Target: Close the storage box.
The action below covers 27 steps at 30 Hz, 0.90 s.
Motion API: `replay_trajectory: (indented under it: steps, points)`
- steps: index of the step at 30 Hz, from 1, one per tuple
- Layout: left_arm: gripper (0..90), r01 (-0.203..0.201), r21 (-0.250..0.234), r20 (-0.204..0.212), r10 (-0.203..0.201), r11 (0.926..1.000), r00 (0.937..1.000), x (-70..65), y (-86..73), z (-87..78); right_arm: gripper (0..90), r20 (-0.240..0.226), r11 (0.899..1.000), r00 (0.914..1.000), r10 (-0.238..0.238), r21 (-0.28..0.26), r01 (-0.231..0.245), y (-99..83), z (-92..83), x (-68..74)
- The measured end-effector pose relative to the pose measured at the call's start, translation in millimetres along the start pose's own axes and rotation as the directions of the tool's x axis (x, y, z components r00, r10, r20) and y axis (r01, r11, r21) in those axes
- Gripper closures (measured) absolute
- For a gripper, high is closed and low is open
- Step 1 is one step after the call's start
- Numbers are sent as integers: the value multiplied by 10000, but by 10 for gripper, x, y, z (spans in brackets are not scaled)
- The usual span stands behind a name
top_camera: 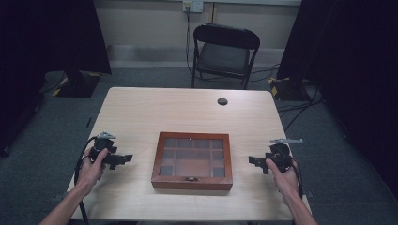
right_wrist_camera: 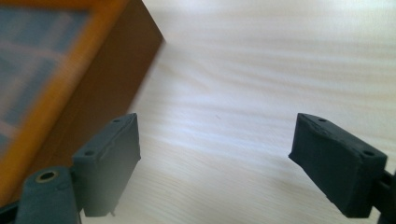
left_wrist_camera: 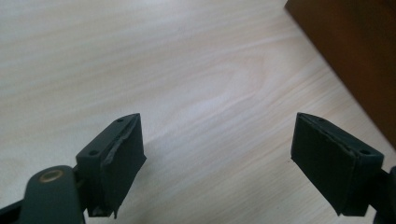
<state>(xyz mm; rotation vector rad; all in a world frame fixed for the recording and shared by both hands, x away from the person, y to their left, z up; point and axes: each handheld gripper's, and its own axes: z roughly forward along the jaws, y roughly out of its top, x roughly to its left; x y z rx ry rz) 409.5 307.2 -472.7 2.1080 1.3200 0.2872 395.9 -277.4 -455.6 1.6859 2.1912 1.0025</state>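
- Wooden box point(top_camera: 192, 161) with a glass lid is sitting closed in the middle of the table point(top_camera: 141, 112), near the person's edge.
- Left gripper point(top_camera: 126, 158) is hanging out just left of it, jaws spread wide, gripping nothing.
- Right gripper point(top_camera: 252, 161) is sitting off to the box's right, jaws also apart and empty.

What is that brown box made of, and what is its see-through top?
The box looks like wood with a smooth reddish-brown varnish: its side is evenly brown. The lid pane seems glass or clear plastic, since the compartments show through; which one I can't tell.
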Motion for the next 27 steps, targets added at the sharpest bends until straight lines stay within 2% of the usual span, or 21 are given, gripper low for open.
replay_trajectory:
  steps: [2,3,4,5,7,8,9,10,11,12,13,16,17,20,21,22,27]
  points:
    - [168,-194,80,-284,196,9998,9994,-24,-25,45,152,377,9982,9991,-219,560,198,-36,115,-29]
    - [168,-194,80,-284,196,9998,9994,-24,-25,45,152,545,9976,9981,-284,642,249,-44,140,-19]
    - [168,-297,82,-457,300,9995,9985,-35,-37,63,152,545,9976,9981,-284,642,249,-44,140,-19]
    - [168,-466,276,-554,481,9985,9973,-61,-55,103,152,747,9960,9961,-475,795,415,-62,176,-9]
    - [166,-544,245,-553,557,9982,9969,-71,-61,112,152,767,9955,9959,-470,853,404,-72,192,-4]
    - [158,-559,149,-675,568,9983,9961,-86,-68,124,152,814,9948,9954,-506,919,430,-82,206,-5]
    - [156,-836,-41,-1158,826,9965,9898,-114,-88,155,149,1106,9952,9926,-498,892,400,-95,219,0]
    - [147,-836,-41,-1158,826,9965,9898,-114,-88,155,149,1106,9952,9926,-498,892,400,-95,219,0]
    - [147,-775,-213,-1091,747,9968,9912,-124,-96,173,148,1150,9957,9923,-456,849,359,-101,218,-1]
    - [130,-767,-257,-1097,734,9967,9913,-125,-99,175,145,1325,9975,9900,-491,568,419,-121,230,-4]
    - [130,-710,-404,-1151,659,9967,9912,-132,-110,184,145,1325,9975,9900,-491,568,419,-121,230,-4]
    - [91,-696,-568,-1214,623,9960,9906,-137,-121,208,118,1795,9965,9806,-787,-120,822,-188,279,15]
    - [69,-808,-546,-1266,734,9952,9892,-128,-125,210,118,2053,9964,9770,-583,-483,696,-220,297,35]
    - [31,-814,-969,-1254,690,9920,9897,-120,-167,242,115,2253,9955,9727,-555,-625,712,-236,310,55]
    - [3,-834,-1050,-1272,698,9910,9894,-119,-183,247,109,2452,9934,9669,-709,-701,906,-255,328,71]
    - [0,-856,-1132,-1242,714,9899,9897,-116,-192,249,86,2484,9915,9652,-818,-775,1040,-270,343,79]
    - [0,-1041,-1239,-1066,911,9868,9901,-93,-193,257,53,2485,9893,9651,-831,-963,1100,-287,366,83]
